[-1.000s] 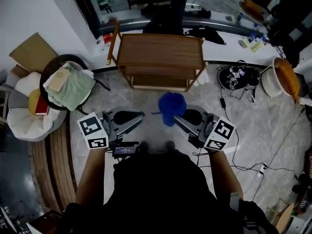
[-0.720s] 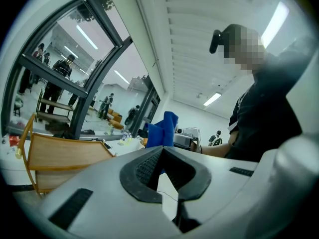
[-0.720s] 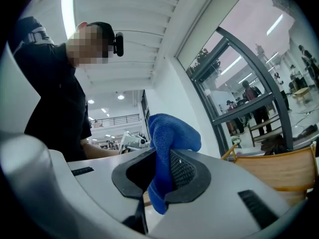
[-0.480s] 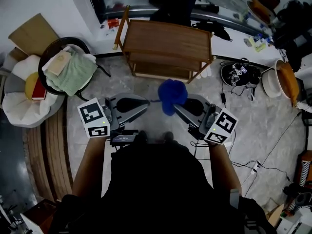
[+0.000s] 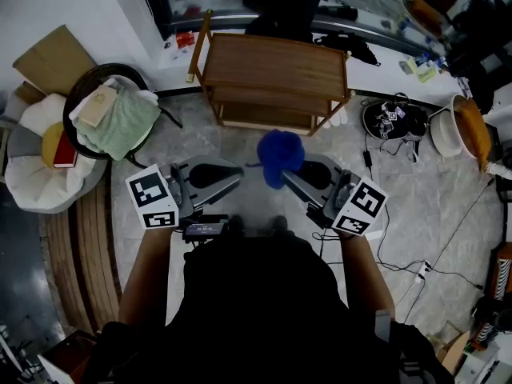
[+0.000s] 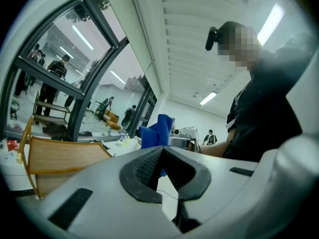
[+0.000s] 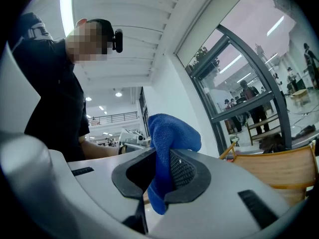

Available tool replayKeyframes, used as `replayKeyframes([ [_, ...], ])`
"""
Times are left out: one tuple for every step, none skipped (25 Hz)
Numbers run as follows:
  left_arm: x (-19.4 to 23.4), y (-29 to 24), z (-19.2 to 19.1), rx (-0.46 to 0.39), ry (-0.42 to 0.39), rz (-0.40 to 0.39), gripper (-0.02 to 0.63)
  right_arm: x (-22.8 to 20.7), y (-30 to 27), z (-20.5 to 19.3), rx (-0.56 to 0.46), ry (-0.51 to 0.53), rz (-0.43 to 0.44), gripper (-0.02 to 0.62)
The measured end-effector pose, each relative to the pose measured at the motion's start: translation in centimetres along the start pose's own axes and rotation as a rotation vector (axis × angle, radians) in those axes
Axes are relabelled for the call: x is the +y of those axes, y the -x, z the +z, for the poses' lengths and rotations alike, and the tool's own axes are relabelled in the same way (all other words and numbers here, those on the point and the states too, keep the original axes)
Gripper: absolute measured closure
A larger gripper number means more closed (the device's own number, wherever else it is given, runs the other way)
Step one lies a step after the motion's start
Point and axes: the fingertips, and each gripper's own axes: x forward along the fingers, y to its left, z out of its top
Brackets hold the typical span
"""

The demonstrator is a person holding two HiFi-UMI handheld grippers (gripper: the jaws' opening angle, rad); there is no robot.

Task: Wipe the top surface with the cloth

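Grippers first: the right gripper (image 7: 162,158) was clamped tight on the blue cloth (image 7: 169,131), while the left gripper (image 6: 162,151) had its jaws pressed together on nothing at all. Compared with a second back, barely anything moved. Both grippers drifted a touch and the wooden table (image 5: 272,62) sat a bit nearer in the head view, but the cloth was still up in the air, well short of the table's near edge. So by my read the wiping hadn't begun, and this was just the approach. The cloth itself looked soft and fuzzy, bunched into a rounded wad above the jaws with a short tail hanging below them.
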Motion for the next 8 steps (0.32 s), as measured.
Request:
replayKeyframes([
  [-0.04, -0.01, -0.08, 0.003, 0.001, -0.003, 0.595, 0.09, -0.04, -0.02, -0.001, 0.001, 0.002, 0.538],
  [-0.10, -0.08, -0.17, 0.006, 0.000, -0.007, 0.595, 0.15, -0.03, -0.05, -0.001, 0.001, 0.003, 0.538],
  [-0.17, -0.17, -0.29, 0.010, -0.003, -0.011, 0.595, 0.19, -0.02, -0.09, -0.002, 0.002, 0.003, 0.538],
  [-0.25, -0.23, -0.42, 0.016, -0.005, -0.014, 0.595, 0.22, 0.00, -0.16, -0.001, 0.002, 0.003, 0.538],
  [-0.33, -0.27, -0.53, 0.020, -0.008, -0.017, 0.595, 0.26, 0.02, -0.22, 0.000, 0.002, 0.003, 0.538],
  [-0.39, -0.28, -0.61, 0.024, -0.009, -0.020, 0.595, 0.30, 0.04, -0.26, 0.002, 0.002, 0.003, 0.538],
  [-0.45, -0.28, -0.66, 0.026, -0.011, -0.022, 0.595, 0.33, 0.06, -0.29, 0.003, 0.003, 0.003, 0.538],
  [-0.50, -0.27, -0.70, 0.028, -0.012, -0.025, 0.595, 0.37, 0.08, -0.31, 0.004, 0.003, 0.003, 0.538],
])
